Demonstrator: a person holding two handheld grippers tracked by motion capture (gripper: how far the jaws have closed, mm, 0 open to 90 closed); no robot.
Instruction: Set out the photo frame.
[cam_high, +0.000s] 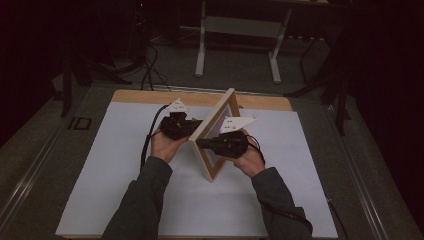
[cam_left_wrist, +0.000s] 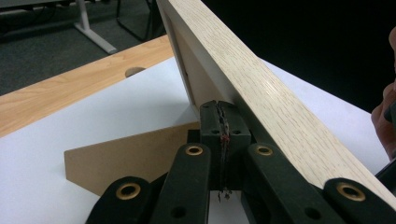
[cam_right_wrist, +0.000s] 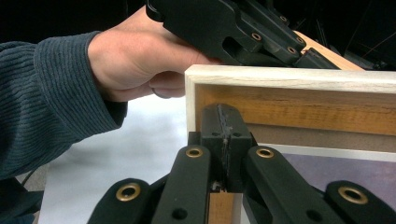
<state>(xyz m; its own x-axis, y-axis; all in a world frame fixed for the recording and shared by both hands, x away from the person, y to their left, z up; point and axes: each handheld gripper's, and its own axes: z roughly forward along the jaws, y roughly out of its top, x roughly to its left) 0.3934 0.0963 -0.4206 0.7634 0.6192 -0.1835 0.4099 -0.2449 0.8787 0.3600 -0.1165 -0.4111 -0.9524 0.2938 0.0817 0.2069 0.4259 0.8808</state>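
The picture frame (cam_high: 216, 134) stood on edge on the white board (cam_high: 120, 175), tilted, one corner down at the near side and its top corner up toward the far wooden strip of the table (cam_high: 260, 101). It was a pale oak frame with a broad flat moulding; in the left gripper view the grain ran clearly along that moulding (cam_left_wrist: 261, 88), and a brown fibreboard stand (cam_left_wrist: 135, 154) jutted out from the frame's back, resting on the white board. In the right gripper view the frame's inner side (cam_right_wrist: 299, 109) showed an orange-brown wooden lining, then a white mat and a purplish picture below it.

The left gripper (cam_high: 187, 127) sat just left of the frame, its jaws pressed together, tips up against the frame's back edge; whether they pinched anything of it I could not tell. The left hand (cam_high: 167, 142) cupped it from beneath, forearm in a grey-blue ribbed sleeve (cam_high: 145, 200) coming up from the near edge of the board.

The right gripper (cam_high: 202, 143) lay just right of the frame, pointing at its face, jaws likewise closed together at the frame's corner, with a sliver of wood showing beneath them. The right hand (cam_high: 247, 157) held it from beneath and behind, wrist bent inward toward the frame, cable (cam_high: 280, 212) trailing along the sleeve.
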